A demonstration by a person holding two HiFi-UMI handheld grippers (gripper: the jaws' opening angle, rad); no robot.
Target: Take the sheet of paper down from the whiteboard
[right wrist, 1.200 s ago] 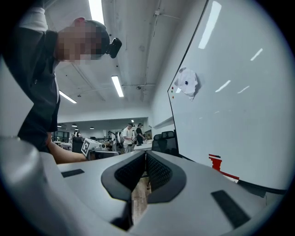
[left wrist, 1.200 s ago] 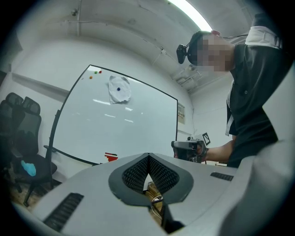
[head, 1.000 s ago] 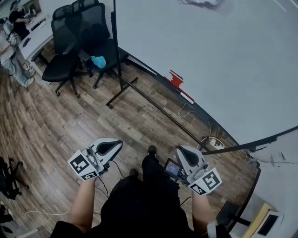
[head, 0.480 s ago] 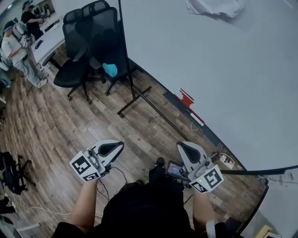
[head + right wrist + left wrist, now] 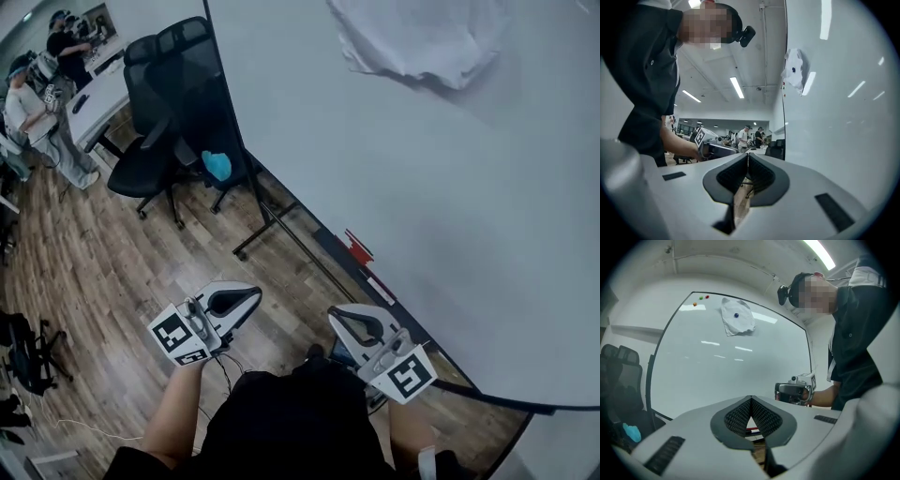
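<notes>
A crumpled white sheet of paper (image 5: 412,37) hangs high on the whiteboard (image 5: 450,206), pinned by a dark blue magnet (image 5: 736,315). In the left gripper view the sheet of paper (image 5: 737,317) is far ahead and above; in the right gripper view the sheet of paper (image 5: 794,69) shows edge-on at upper right. My left gripper (image 5: 246,298) and right gripper (image 5: 342,319) are held low in front of the person's body, well below the paper and apart from the board. Both are shut with nothing between the jaws.
The whiteboard stands on a black frame with a floor foot (image 5: 258,239); a red eraser (image 5: 357,249) rests on its tray. Black office chairs (image 5: 164,122) and a teal object (image 5: 217,166) stand at left. People (image 5: 33,103) work at desks far left. Small magnets (image 5: 701,299) sit at the board's top corner.
The view has swung toward the whiteboard, so the paper now shows larger and lower in the head view. Both grippers have shifted across the floor toward the board, still shut.
</notes>
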